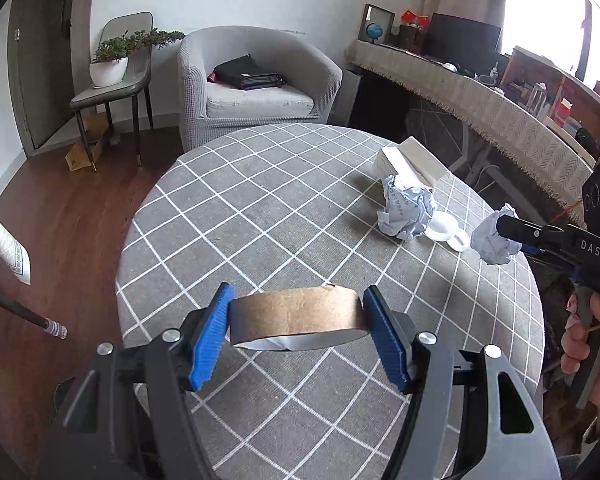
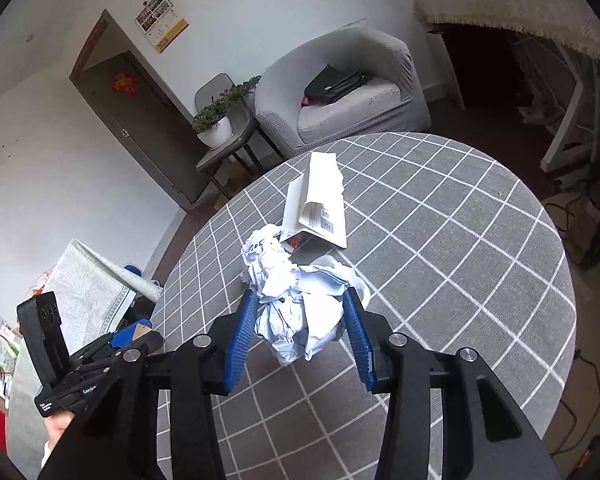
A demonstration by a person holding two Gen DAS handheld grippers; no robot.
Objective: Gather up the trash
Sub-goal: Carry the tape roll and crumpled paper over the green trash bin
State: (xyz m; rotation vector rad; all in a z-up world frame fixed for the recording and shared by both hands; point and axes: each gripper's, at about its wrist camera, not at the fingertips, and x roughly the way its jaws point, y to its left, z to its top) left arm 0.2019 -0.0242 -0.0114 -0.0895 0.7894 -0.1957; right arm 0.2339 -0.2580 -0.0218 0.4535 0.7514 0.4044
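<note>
the left gripper has its blue ribbed fingers clamped on the two sides of a brown cardboard tape roll with a white inner edge, which hangs above the near part of the round worktop covered in grey cloth with a white grid. the right gripper has its blue fingers pressed against a crumpled ball of pale blue-white paper, held clear of the cloth; from the left wrist view the same ball sits at the tip of the right gripper's dark fingers, off to the right over the worktop's edge. farther out on the cloth lies a second crumpled wad of printed pale blue paper, touching a small white plastic ring on its right side and just in front of a white cardboard box lying on its side with an open flap. in the right wrist view that box lies just beyond the second wad. beyond the worktop stands a grey fabric tub armchair with a black leather bag on its seat, and to its left a grey chair carrying a green plant in a white pot.
</note>
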